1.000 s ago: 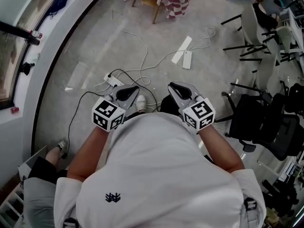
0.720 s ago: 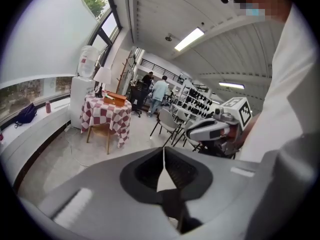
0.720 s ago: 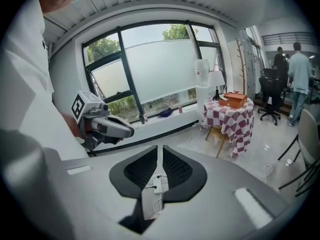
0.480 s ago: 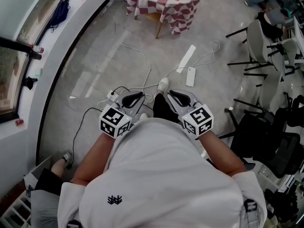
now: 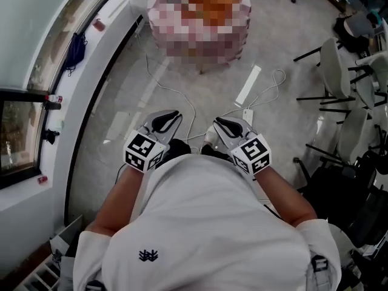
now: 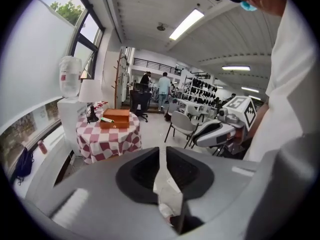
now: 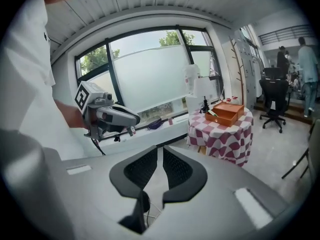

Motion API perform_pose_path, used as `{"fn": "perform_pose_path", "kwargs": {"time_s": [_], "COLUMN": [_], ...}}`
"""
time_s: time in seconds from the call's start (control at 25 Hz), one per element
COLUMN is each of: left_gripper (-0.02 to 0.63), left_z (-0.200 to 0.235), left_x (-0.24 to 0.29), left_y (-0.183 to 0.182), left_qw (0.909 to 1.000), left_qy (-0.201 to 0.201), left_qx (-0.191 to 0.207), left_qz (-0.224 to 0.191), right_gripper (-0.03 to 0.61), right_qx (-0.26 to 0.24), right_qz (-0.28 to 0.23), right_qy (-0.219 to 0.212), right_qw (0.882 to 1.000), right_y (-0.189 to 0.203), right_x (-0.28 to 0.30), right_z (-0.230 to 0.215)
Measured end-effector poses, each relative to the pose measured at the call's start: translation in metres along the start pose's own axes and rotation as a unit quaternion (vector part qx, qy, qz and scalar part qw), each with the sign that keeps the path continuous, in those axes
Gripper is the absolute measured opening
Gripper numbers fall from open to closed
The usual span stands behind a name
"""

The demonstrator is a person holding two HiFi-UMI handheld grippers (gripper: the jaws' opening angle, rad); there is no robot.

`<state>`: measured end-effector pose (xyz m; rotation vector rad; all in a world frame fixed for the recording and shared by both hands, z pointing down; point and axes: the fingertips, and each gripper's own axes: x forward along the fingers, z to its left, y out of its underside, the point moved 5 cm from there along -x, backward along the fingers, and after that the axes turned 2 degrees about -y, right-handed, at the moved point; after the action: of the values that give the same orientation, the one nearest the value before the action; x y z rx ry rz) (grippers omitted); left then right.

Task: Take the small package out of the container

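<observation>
The container, an orange wooden box [image 6: 115, 118] [image 7: 226, 112], stands on a round table with a red-and-white checked cloth [image 6: 107, 140] [image 7: 222, 134], a few steps ahead of me. Something small, green and white, lies at the box's edge [image 6: 106, 119]; I cannot tell if it is the package. In the head view the table [image 5: 200, 35] is blurred over. My left gripper [image 5: 170, 115] [image 6: 162, 151] is held before my chest; its jaws are opening, a narrow gap, nothing between them. My right gripper [image 5: 219, 123] [image 7: 160, 151] beside it shows a narrow slit, empty too.
White cables [image 5: 182, 102] and a power strip [image 5: 248, 85] lie on the floor between me and the table. A water dispenser [image 6: 70, 99] and lamp [image 6: 91, 96] stand by the table. Chairs [image 5: 345, 96] [image 6: 182, 126] stand to the right. People stand far back [image 6: 162, 89].
I have stepped towards the checked table, which has come further into the head view. Both grippers stay side by side before my chest.
</observation>
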<state>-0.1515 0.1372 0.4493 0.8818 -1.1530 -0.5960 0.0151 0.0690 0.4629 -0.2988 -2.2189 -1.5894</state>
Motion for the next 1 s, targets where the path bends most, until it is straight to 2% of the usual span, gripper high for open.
{"fn": "perform_pose_path", "kwargs": {"time_s": [0.16,0.32,0.44,0.6,0.68,0.76,1.0], "left_gripper": [0.086,0.096,0.1,0.11,0.112,0.117,0.127], "left_z": [0.027,0.061,0.094,0.169,0.213,0.254,0.342], "left_x": [0.04,0.083,0.116,0.167,0.194,0.223,0.305], "left_y": [-0.034,-0.063,-0.082,-0.103,-0.113,-0.124,-0.144], "left_qw": [0.9988,0.9935,0.986,0.9722,0.9613,0.9455,0.8859], "left_qy": [0.003,0.007,0.012,0.006,0.0,0.0,0.032], "left_qx": [0.047,0.11,0.161,0.222,0.259,0.304,0.433], "left_qz": [0.014,0.028,0.044,0.073,0.094,0.116,0.163], "right_gripper": [0.021,0.021,0.021,0.021,0.021,0.021,0.021], "right_qx": [0.021,0.034,0.048,0.064,0.077,0.092,0.14], "right_qz": [-0.005,-0.013,-0.019,-0.024,-0.023,-0.026,-0.046], "right_qy": [0.02,0.053,0.087,0.139,0.165,0.188,0.239], "right_qw": [1.0,0.998,0.995,0.988,0.983,0.977,0.96], "right_y": [-0.011,-0.019,-0.028,-0.041,-0.049,-0.06,-0.1], "right_x": [-0.006,-0.01,-0.012,-0.007,0.003,0.015,0.054], "right_z": [-0.037,-0.077,-0.103,-0.139,-0.158,-0.173,-0.208]}}
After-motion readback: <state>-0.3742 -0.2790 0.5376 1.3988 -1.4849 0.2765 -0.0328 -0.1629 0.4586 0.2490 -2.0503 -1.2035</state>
